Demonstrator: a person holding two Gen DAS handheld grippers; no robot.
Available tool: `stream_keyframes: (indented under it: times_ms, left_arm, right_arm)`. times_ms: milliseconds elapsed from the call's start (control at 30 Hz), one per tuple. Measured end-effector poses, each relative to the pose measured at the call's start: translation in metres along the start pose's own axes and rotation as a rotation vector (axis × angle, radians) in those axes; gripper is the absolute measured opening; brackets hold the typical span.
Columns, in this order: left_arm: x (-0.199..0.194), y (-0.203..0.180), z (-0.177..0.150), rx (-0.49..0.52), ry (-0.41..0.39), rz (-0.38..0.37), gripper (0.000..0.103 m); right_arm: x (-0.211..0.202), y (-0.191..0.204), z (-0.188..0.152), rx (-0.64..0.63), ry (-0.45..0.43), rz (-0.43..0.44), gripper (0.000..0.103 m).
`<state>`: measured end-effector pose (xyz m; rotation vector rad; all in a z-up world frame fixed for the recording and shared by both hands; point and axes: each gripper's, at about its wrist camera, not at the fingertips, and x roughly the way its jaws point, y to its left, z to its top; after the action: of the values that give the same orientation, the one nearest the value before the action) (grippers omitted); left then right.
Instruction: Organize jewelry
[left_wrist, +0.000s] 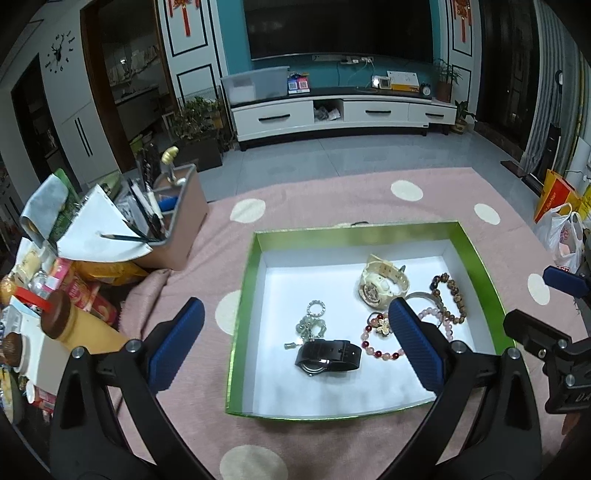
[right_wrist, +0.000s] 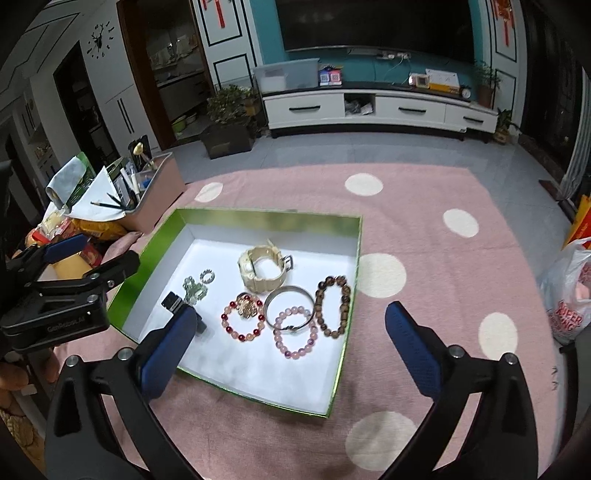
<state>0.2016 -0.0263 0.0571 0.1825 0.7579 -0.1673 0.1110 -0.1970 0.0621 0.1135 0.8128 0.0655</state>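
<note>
1. Green shiny box (left_wrist: 351, 230) with a white floor, flat on the pink spotty surface (right_wrist: 424, 192), all the jewelry lying inside
2. Two watches: one cream watch (left_wrist: 382, 282) near the back, one black watch (left_wrist: 328, 356) near the front
3. Three bead bracelets: red and pink one (right_wrist: 231, 326) with a gold flower, pale pink one (right_wrist: 295, 354), brown one (right_wrist: 321, 295) right by the box wall
4. One silver bangle (right_wrist: 288, 291), touching the pale pink beads and just beside the brown ones
5. One pale green charm bunch (right_wrist: 192, 288) with one small sparkly ring (right_wrist: 202, 275) next to it
6. Left tongs (left_wrist: 295, 306) spread wide over the box, holding nothing
7. Right tongs (right_wrist: 291, 312) spread wide too, holding nothing
8. Bead bracelets: probably light and floppy, likely to roll or slip, so best pinched across one side of the loop
9. Silver bangle: hard and smooth, likely slippery, so best gripped across the thin rim
10. Watches: probably heavier, best taken by the bendy strap and not the glass face
11. Green charm bunch: small and dangly, maybe easy to break, so a soft squeeze at the top
</note>
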Motion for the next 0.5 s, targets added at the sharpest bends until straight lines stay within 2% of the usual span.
stream_keyframes:
  times_ms: [200,500]
  left_arm:
    - [-0.017,0.003,0.010,-0.003,-0.010,0.010,0.101]
    - [-0.035,0.010,0.028,-0.039,0.005,0.031,0.101]
  right_arm:
    - [-0.016,0.008,0.012,-0.030,-0.008,-0.055,0.102]
    - [-0.030,0.013,0.032,-0.058,0.003,-0.078,0.102]
